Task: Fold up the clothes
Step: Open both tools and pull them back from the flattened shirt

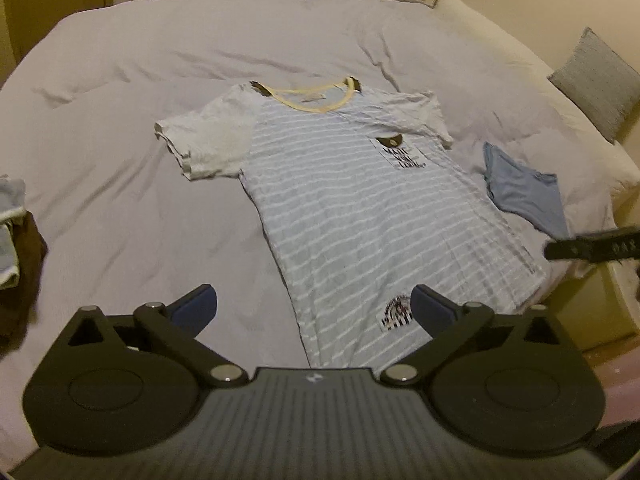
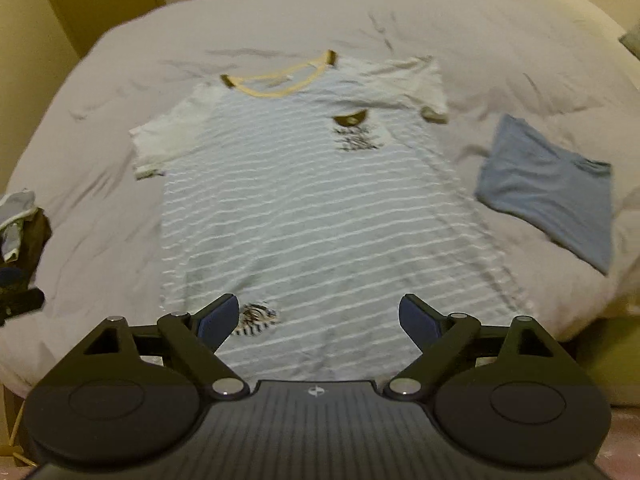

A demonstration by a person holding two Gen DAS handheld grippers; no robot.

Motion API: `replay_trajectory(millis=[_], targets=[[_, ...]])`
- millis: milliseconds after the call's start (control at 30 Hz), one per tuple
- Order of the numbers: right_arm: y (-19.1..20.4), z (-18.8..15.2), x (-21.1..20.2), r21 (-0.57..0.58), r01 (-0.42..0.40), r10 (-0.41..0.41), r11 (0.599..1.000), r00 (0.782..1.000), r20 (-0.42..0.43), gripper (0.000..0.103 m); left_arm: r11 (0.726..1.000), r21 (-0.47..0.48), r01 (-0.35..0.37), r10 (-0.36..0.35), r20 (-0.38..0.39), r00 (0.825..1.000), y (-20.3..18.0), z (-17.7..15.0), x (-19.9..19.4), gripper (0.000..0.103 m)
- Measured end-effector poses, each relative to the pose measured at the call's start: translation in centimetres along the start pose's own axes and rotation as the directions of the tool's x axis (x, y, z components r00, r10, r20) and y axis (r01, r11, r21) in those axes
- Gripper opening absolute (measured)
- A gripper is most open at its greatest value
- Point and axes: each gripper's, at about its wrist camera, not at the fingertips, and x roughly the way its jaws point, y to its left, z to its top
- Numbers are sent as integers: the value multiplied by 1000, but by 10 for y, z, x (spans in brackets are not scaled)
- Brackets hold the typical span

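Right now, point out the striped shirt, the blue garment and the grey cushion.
striped shirt (image 2: 320, 208): right wrist view, middle of the chest.
blue garment (image 2: 548, 196): right wrist view, centre of the folded cloth.
grey cushion (image 1: 596, 80): left wrist view, middle of its face.

The pile of clothes (image 1: 12, 236) is cut off by the left edge; the pocket print (image 2: 354, 138) is perhaps lettering, blurred.

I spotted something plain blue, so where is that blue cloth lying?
In both views the blue cloth lies flat on the bed, right of the striped shirt, near the bed's right edge.
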Motion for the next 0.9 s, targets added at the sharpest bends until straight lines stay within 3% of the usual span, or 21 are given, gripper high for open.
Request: replay_trajectory(millis=[200,467,900], targets=[[-9,24,-16,-20,53,-53,998,998,-19,89,997,47,-69,68,11,998,-20,34,-10,102],[-15,42,-28,-12,1,-1,1000,1000,-7,89,990,81,-120,116,47,992,-38,65,-13,102],[-20,39,-2,-34,-50,48,998,997,-63,89,984,73,-160,161,-6,987,-48,59,0,102]])
